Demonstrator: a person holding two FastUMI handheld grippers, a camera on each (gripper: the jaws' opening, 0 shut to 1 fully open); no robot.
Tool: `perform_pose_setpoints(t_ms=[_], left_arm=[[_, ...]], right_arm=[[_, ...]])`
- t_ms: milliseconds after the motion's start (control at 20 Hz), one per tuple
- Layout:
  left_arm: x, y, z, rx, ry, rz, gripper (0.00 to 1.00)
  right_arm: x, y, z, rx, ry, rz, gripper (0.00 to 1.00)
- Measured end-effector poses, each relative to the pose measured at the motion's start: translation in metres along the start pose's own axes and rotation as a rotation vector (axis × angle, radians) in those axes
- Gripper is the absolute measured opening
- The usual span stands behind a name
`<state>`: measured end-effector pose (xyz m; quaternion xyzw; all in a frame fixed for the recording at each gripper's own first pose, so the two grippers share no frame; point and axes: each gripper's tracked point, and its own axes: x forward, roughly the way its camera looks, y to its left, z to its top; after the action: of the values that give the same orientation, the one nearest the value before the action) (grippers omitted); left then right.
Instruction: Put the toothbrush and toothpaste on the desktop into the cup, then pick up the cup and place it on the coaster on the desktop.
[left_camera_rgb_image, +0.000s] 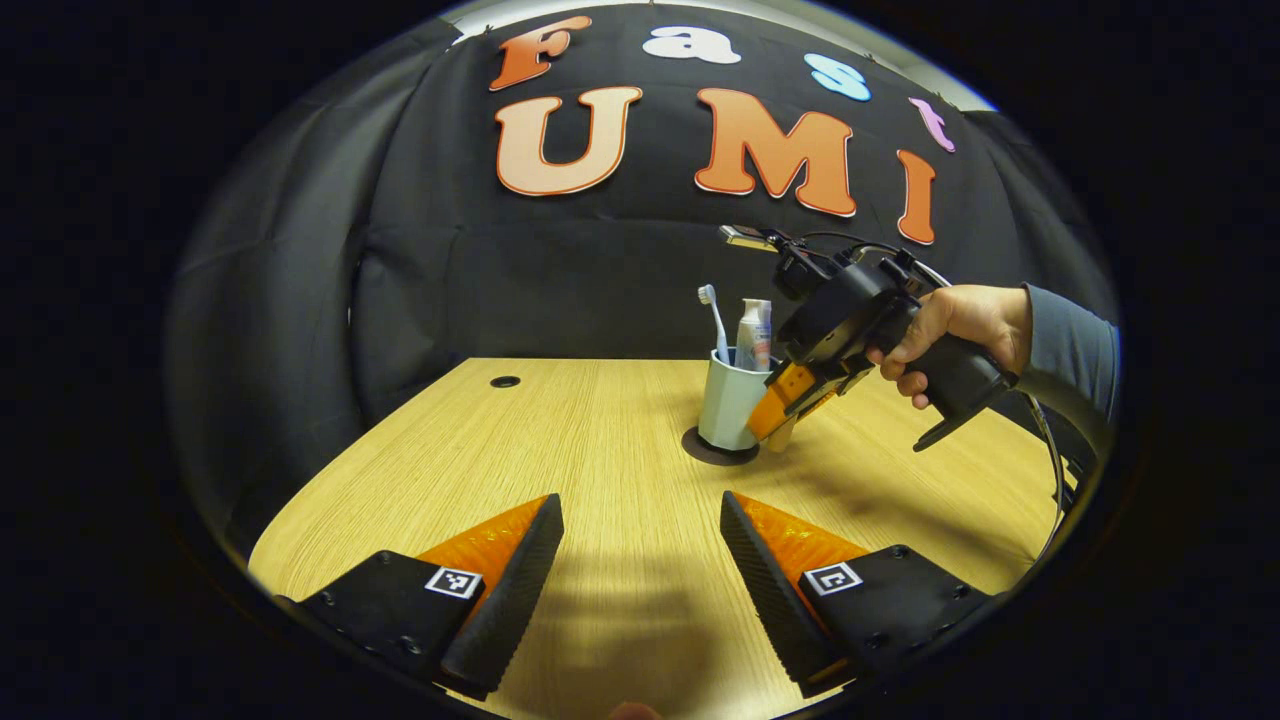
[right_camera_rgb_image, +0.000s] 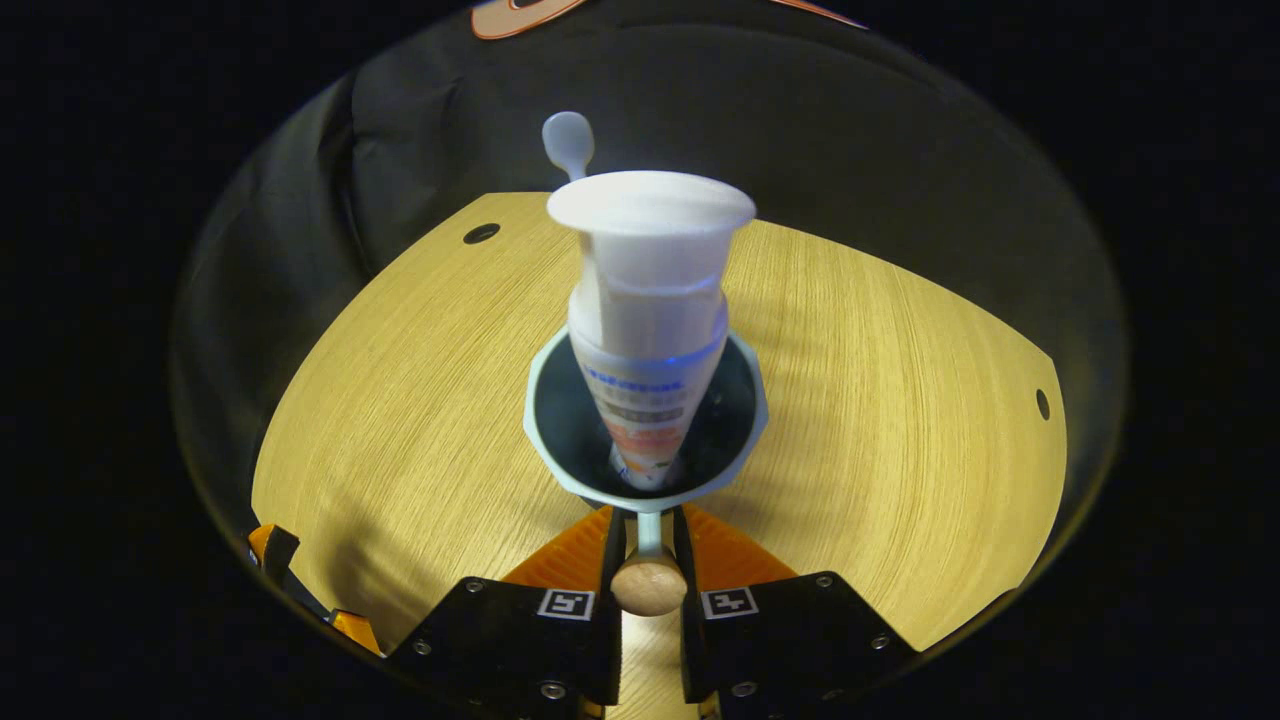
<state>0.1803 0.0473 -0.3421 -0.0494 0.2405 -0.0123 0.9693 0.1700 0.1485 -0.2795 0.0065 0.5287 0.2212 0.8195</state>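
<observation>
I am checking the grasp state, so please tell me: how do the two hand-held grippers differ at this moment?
The left hand-held gripper has its jaws wide apart with nothing between them; the right hand-held gripper has its jaws nearly together, pinching the cup by its handle. The left one hangs over bare table; the right one is at the cup, which stands on the coaster. Both have orange and black fingers.

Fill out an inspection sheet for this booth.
Surface: wooden desktop with cable holes.
Job's things: toothbrush and toothpaste stand in the cup; cup sits on the dark coaster.
Clutter: nothing seen.
Grippers: right tool shut on the cup's handle, held by a hand; left tool open, apart from the cup.
Cables: black cable trailing from the right tool.
Surroundings: black cloth wall.
</observation>
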Motion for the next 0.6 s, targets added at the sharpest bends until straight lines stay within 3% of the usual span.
perform_pose_setpoints(t_ms=[100,200,250,450,600], left_arm=[[0.002,0.005,-0.008,-0.018,0.014,0.003,1.00],[0.005,0.007,-0.014,-0.038,0.030,0.003,1.00],[0.007,0.008,-0.015,-0.046,0.034,0.004,0.99],[0.007,0.008,-0.013,-0.061,0.030,0.004,0.98],[0.003,0.005,-0.008,-0.062,0.015,0.004,0.98]], right_arm=[[-0.001,0.000,-0.001,-0.001,0.011,-0.011,0.24],[-0.001,0.001,-0.001,0.003,0.007,0.000,0.19],[0.000,-0.001,0.001,-0.002,0.004,0.001,0.24],[-0.018,-0.003,0.005,-0.016,-0.044,0.011,0.30],[-0.029,-0.006,0.010,-0.035,-0.083,0.014,0.47]])
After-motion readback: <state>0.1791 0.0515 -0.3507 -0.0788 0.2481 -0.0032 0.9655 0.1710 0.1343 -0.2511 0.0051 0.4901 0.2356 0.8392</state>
